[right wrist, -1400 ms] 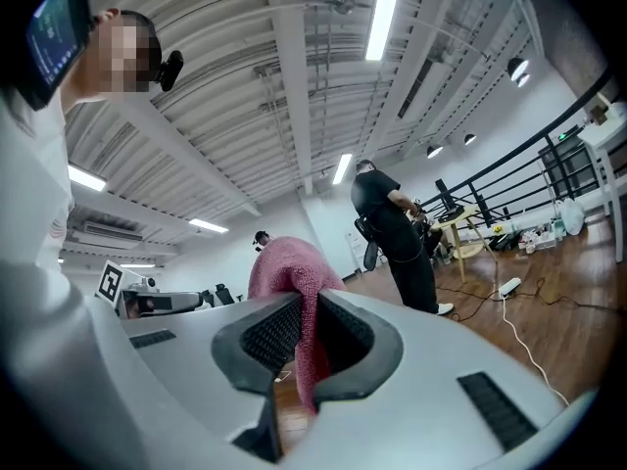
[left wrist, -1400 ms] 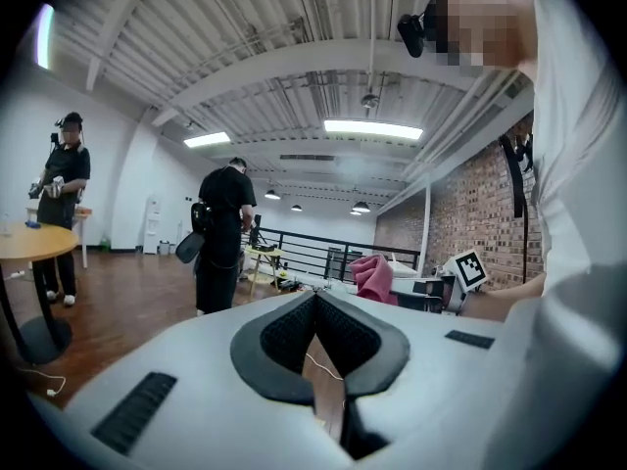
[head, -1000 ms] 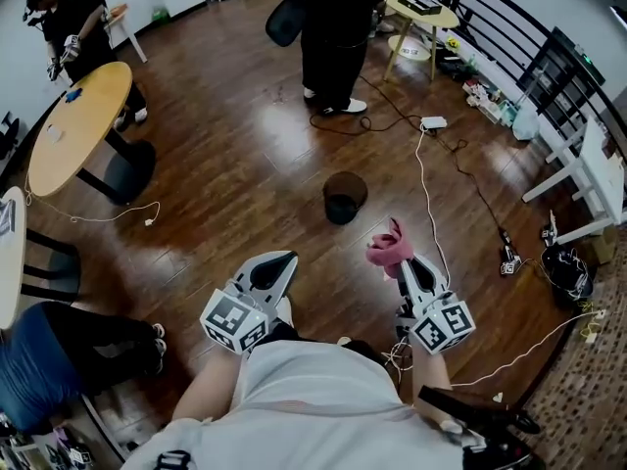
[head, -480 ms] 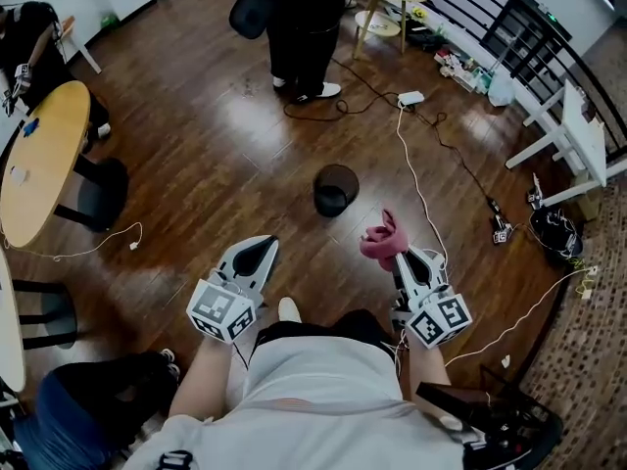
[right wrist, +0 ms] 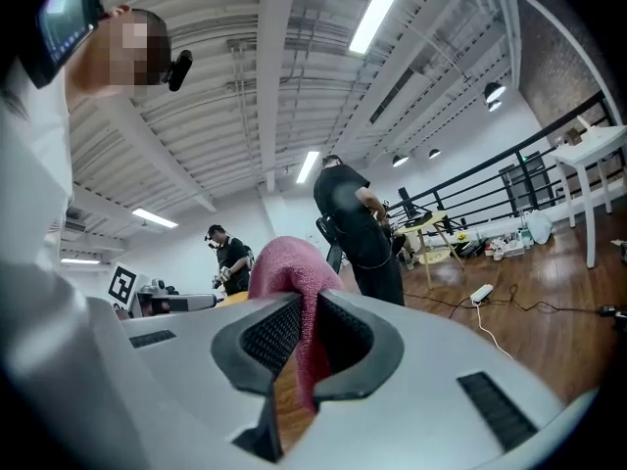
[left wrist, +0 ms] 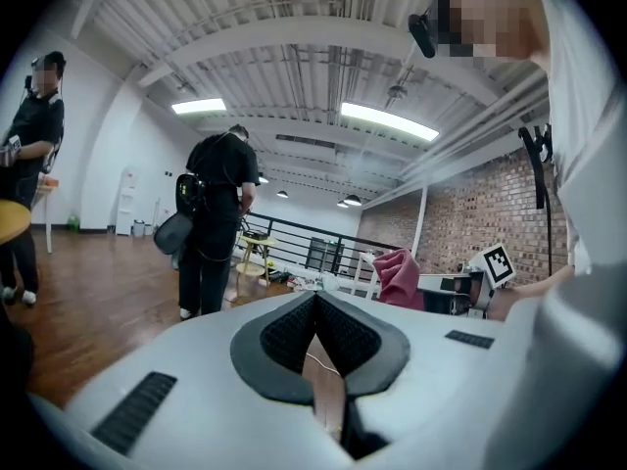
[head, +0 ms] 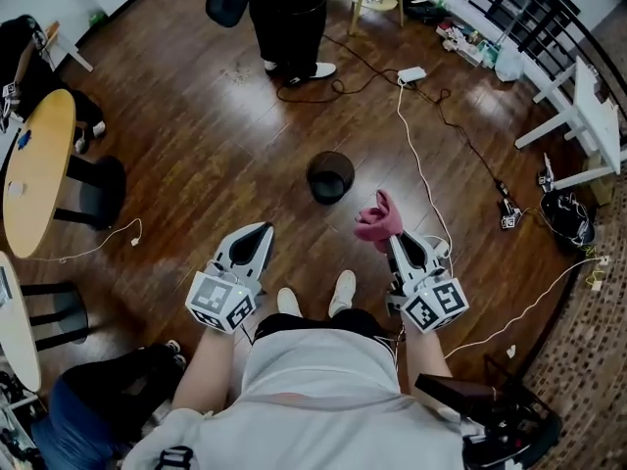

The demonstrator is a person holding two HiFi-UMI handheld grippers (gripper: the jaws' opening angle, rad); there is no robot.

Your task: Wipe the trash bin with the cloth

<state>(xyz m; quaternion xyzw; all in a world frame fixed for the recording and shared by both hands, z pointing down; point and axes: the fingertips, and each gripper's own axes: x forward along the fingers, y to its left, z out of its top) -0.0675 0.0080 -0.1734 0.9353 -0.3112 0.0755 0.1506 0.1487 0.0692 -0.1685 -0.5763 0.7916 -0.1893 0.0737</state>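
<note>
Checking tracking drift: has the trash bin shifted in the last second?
No. The trash bin stays put, still below-left of the white power strip.

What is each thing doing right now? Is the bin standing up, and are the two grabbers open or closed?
trash bin: upright on the floor, top open, apart from both grippers.
cloth: bunched up, pinched between jaws, off the floor.
right gripper: shut on the cloth.
left gripper: shut, nothing between its jaws.
</note>
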